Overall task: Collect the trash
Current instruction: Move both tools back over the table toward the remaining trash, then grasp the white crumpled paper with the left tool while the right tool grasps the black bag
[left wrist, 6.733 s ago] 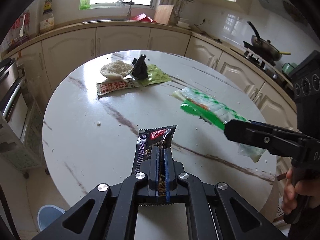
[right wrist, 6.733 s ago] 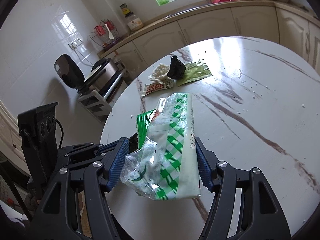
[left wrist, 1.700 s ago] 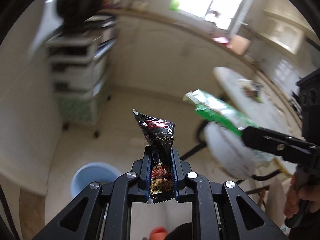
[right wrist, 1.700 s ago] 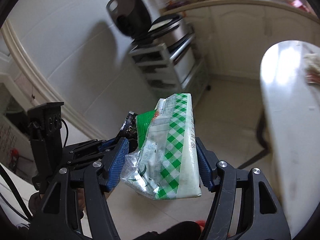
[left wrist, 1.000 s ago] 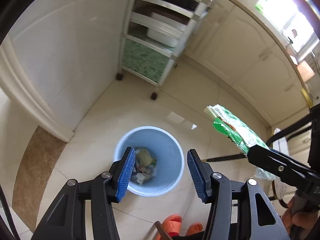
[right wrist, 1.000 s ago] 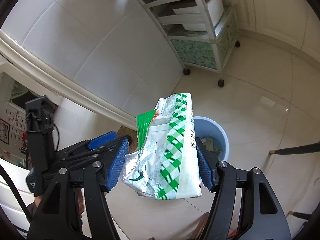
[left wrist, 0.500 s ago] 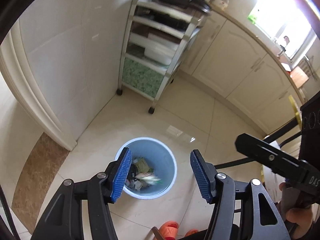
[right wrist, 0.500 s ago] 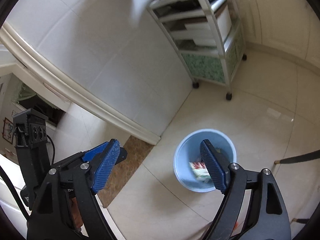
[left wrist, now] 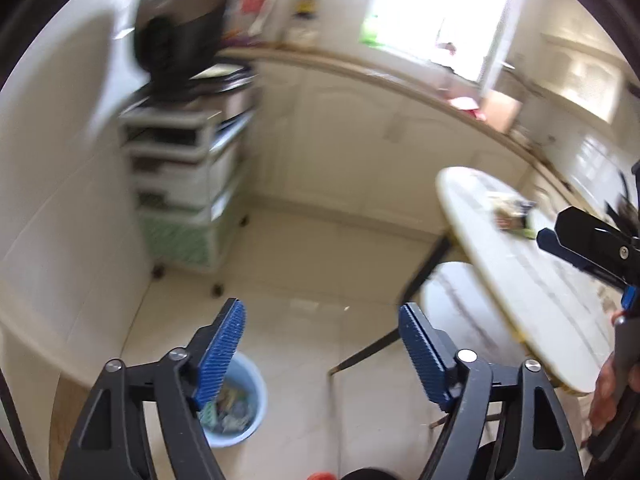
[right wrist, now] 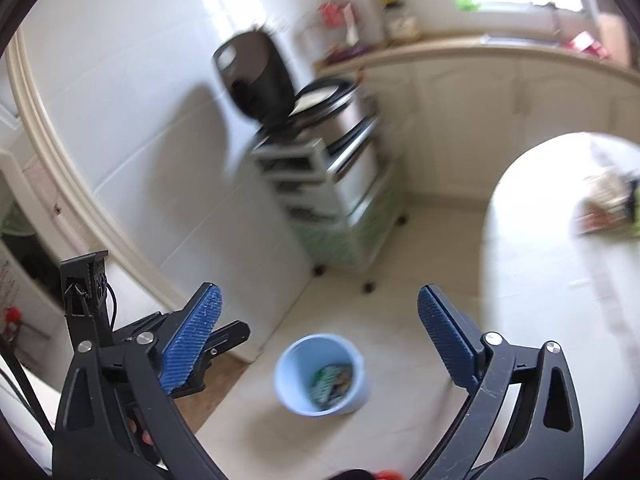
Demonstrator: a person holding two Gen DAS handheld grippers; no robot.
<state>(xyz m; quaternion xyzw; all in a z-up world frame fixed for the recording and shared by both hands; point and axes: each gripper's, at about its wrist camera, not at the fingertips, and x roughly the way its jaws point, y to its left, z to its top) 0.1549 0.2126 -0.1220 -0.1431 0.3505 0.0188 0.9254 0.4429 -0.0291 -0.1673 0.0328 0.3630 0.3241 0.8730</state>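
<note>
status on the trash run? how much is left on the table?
Done: wrappers lie in the blue bin on the floor. In hand: nothing; the left gripper and right gripper are both empty, jaws opening. Left: a small pile of trash on the round table; too blurred to count the pieces.

Light-blue round trash bin (right wrist: 320, 376), upright on the pale tiled floor, at six o'clock in the right wrist view and seven o'clock in the left wrist view (left wrist: 236, 404). Crumpled wrappers (right wrist: 332, 380) lie inside. Remaining trash (right wrist: 608, 204), blurred, rests on the white table at three o'clock.
</note>
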